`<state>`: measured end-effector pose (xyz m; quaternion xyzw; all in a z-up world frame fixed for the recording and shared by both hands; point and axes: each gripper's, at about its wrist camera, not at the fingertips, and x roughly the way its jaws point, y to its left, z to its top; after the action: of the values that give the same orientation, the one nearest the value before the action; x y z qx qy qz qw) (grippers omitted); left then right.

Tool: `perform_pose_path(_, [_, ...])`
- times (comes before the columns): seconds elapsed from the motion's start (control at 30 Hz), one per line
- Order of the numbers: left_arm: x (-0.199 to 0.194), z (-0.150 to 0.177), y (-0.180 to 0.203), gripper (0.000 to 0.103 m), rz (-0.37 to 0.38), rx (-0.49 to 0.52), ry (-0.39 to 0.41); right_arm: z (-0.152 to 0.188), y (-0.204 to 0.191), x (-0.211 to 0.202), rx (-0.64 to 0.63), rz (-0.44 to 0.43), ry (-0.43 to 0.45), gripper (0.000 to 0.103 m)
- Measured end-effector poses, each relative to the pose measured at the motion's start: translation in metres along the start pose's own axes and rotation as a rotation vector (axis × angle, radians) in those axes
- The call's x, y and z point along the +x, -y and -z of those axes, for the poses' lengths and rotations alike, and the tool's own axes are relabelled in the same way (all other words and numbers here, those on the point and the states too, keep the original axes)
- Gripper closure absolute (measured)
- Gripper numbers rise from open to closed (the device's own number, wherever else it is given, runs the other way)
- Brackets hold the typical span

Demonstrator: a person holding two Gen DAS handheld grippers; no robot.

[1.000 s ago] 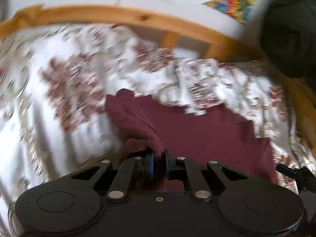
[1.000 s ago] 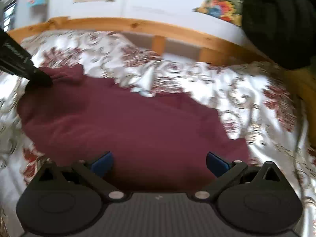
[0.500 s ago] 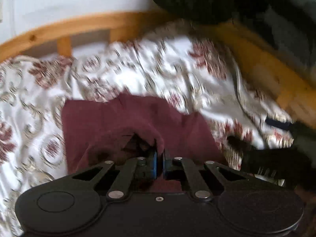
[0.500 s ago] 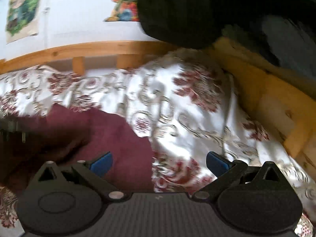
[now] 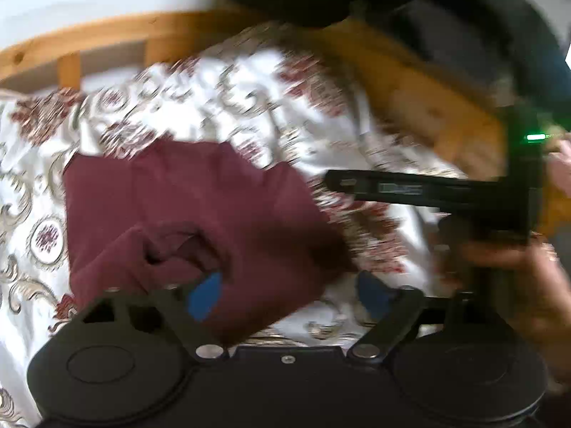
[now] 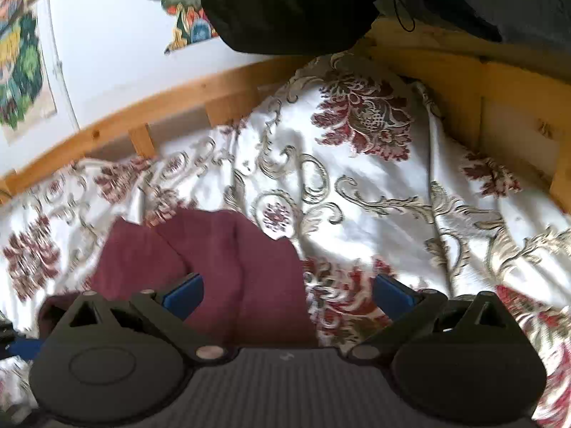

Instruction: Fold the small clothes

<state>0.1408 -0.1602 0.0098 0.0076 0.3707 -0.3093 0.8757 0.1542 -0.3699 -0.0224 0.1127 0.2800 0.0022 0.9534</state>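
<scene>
Both grippers — left gripper [image 5: 289,294], right gripper [image 6: 287,292] — gape wide, empty, over a half-folded maroon garment [image 5: 200,210]; probably next, regrip an edge.

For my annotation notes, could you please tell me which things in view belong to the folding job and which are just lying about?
Job: maroon garment; left hand-held gripper; right hand-held gripper.
Lying about: floral bedspread; wooden bed frame; black bundle; wall pictures.

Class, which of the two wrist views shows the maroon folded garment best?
The left wrist view: the maroon knit garment shows nearly whole on the floral bedspread, though blurred. The right wrist view is sharper, but its gripper body hides the garment's near part.
</scene>
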Motion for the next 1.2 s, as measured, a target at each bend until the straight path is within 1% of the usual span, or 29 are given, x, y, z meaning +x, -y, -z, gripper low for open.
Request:
perform_pose_path(0.07, [-0.015, 0.003, 0.005, 0.009, 0.029, 0.030, 0.027, 0.002, -0.002, -0.002, 0.056, -0.052, 0.032, 0.000])
perform_pose_path(0.13, [-0.028, 0.006, 0.006, 0.007, 0.030, 0.053, 0.060, 0.004, -0.004, -0.002, 0.107, -0.115, 0.052, 0.000])
perform_pose_path(0.2, [-0.041, 0.012, 0.001, 0.001, -0.006, 0.071, 0.113, 0.006, -0.006, 0.002, 0.154, -0.183, 0.059, 0.000])
perform_pose_path(0.27, [-0.048, 0.020, -0.009, 0.001, -0.069, 0.096, 0.168, 0.008, -0.011, 0.006, 0.174, -0.228, 0.054, 0.000])
perform_pose_path(0.3, [-0.047, 0.022, -0.014, 0.001, -0.102, 0.102, 0.178, 0.009, -0.014, 0.008, 0.175, -0.248, 0.049, 0.000])
perform_pose_path(0.37, [-0.039, 0.030, -0.028, 0.001, -0.183, 0.098, 0.154, 0.012, -0.022, 0.014, 0.160, -0.284, 0.035, 0.000])
perform_pose_path(0.43, [-0.030, 0.038, -0.042, 0.001, -0.223, 0.080, 0.128, 0.017, -0.030, 0.020, 0.154, -0.320, 0.016, 0.000])
perform_pose_path(0.53, [-0.018, 0.050, -0.059, 0.001, -0.234, 0.044, 0.113, 0.024, -0.038, 0.035, 0.194, -0.405, -0.036, 0.000])
perform_pose_path(0.57, [-0.015, 0.053, -0.063, 0.001, -0.240, 0.039, 0.103, 0.026, -0.040, 0.041, 0.210, -0.420, -0.054, 0.000])
perform_pose_path(0.6, [-0.012, 0.054, -0.067, 0.001, -0.244, 0.040, 0.095, 0.027, -0.042, 0.047, 0.223, -0.423, -0.067, 0.000])
perform_pose_path(0.7, [-0.005, 0.055, -0.071, 0.001, -0.261, 0.044, 0.082, 0.029, -0.045, 0.068, 0.242, -0.396, -0.086, 0.002])
perform_pose_path(0.73, [-0.003, 0.055, -0.072, 0.001, -0.266, 0.046, 0.087, 0.029, -0.045, 0.074, 0.242, -0.384, -0.089, 0.008])
perform_pose_path(0.77, [-0.003, 0.055, -0.073, 0.001, -0.269, 0.052, 0.098, 0.029, -0.046, 0.080, 0.239, -0.374, -0.095, 0.018])
perform_pose_path(0.8, [-0.003, 0.054, -0.073, 0.001, -0.272, 0.059, 0.109, 0.029, -0.046, 0.085, 0.238, -0.362, -0.102, 0.023])
perform_pose_path(0.83, [-0.003, 0.054, -0.073, 0.002, -0.275, 0.063, 0.123, 0.030, -0.046, 0.091, 0.240, -0.349, -0.107, 0.031])
perform_pose_path(0.87, [-0.003, 0.054, -0.074, 0.005, -0.272, 0.063, 0.134, 0.031, -0.045, 0.096, 0.240, -0.343, -0.112, 0.039])
perform_pose_path(0.93, [-0.003, 0.054, -0.075, 0.012, -0.249, 0.065, 0.150, 0.032, -0.045, 0.103, 0.235, -0.345, -0.128, 0.048])
perform_pose_path(1.0, [-0.003, 0.053, -0.075, 0.029, -0.228, 0.066, 0.157, 0.032, -0.046, 0.105, 0.234, -0.354, -0.129, 0.049])
perform_pose_path(1.03, [-0.002, 0.053, -0.074, 0.031, -0.223, 0.070, 0.156, 0.031, -0.047, 0.109, 0.239, -0.371, -0.143, 0.049])
perform_pose_path(1.07, [-0.001, 0.054, -0.072, 0.037, -0.226, 0.079, 0.158, 0.030, -0.048, 0.111, 0.245, -0.384, -0.154, 0.053])
perform_pose_path(1.1, [0.000, 0.055, -0.071, 0.048, -0.230, 0.090, 0.160, 0.030, -0.048, 0.112, 0.252, -0.392, -0.154, 0.060])
perform_pose_path(1.13, [0.001, 0.055, -0.069, 0.054, -0.238, 0.102, 0.163, 0.029, -0.049, 0.114, 0.254, -0.399, -0.158, 0.077])
perform_pose_path(1.17, [0.001, 0.056, -0.067, 0.061, -0.244, 0.117, 0.167, 0.029, -0.051, 0.115, 0.251, -0.401, -0.162, 0.087])
perform_pose_path(1.2, [0.001, 0.056, -0.065, 0.067, -0.244, 0.125, 0.174, 0.028, -0.052, 0.114, 0.238, -0.391, -0.153, 0.090])
